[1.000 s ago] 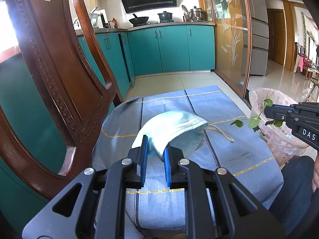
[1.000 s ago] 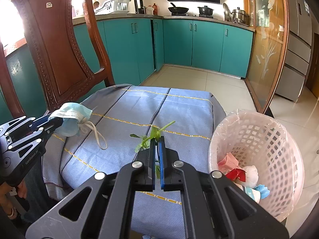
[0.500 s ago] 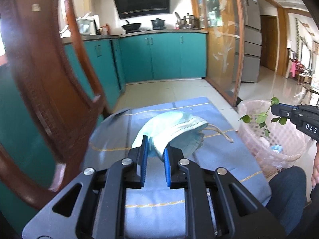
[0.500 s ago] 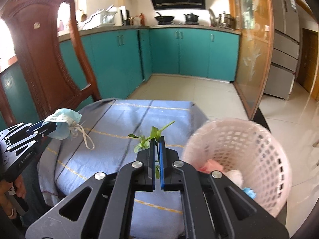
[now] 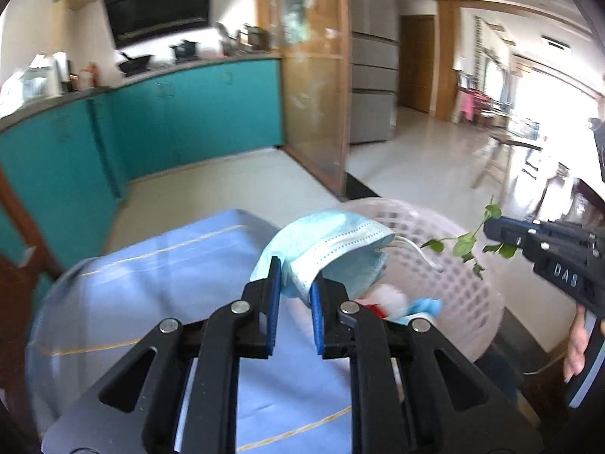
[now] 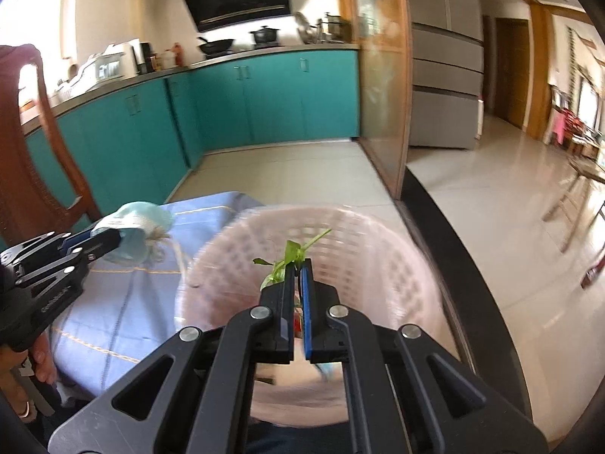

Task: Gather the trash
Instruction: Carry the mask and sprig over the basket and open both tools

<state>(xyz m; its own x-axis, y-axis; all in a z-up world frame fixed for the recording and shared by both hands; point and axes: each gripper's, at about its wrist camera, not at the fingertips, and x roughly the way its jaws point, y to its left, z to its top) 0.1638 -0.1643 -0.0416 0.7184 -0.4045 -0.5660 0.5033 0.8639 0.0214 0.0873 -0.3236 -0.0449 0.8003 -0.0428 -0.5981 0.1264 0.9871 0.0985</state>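
My left gripper point(image 5: 295, 278) is shut on a light blue face mask point(image 5: 332, 244) and holds it in the air at the near rim of the pink lattice basket point(image 5: 453, 283). The mask's white ear loop hangs over the basket. My right gripper point(image 6: 298, 270) is shut on a green leafy sprig point(image 6: 289, 255) and holds it above the basket's opening point(image 6: 378, 249). The right gripper with the sprig point(image 5: 467, 242) also shows in the left wrist view, and the left gripper with the mask point(image 6: 132, 227) in the right wrist view. Red, white and blue trash point(image 5: 401, 302) lies inside the basket.
A blue cloth with yellow stripes point(image 5: 159, 302) covers the table left of the basket. A carved wooden chair back point(image 6: 26, 143) stands at the far left. Teal kitchen cabinets point(image 6: 264, 102), a glass partition and a tiled floor lie beyond.
Both grippers have swung to the right, away from the chair and table. The sprig now hangs over the basket's opening and the mask has reached the basket's rim. Both grips are unchanged.
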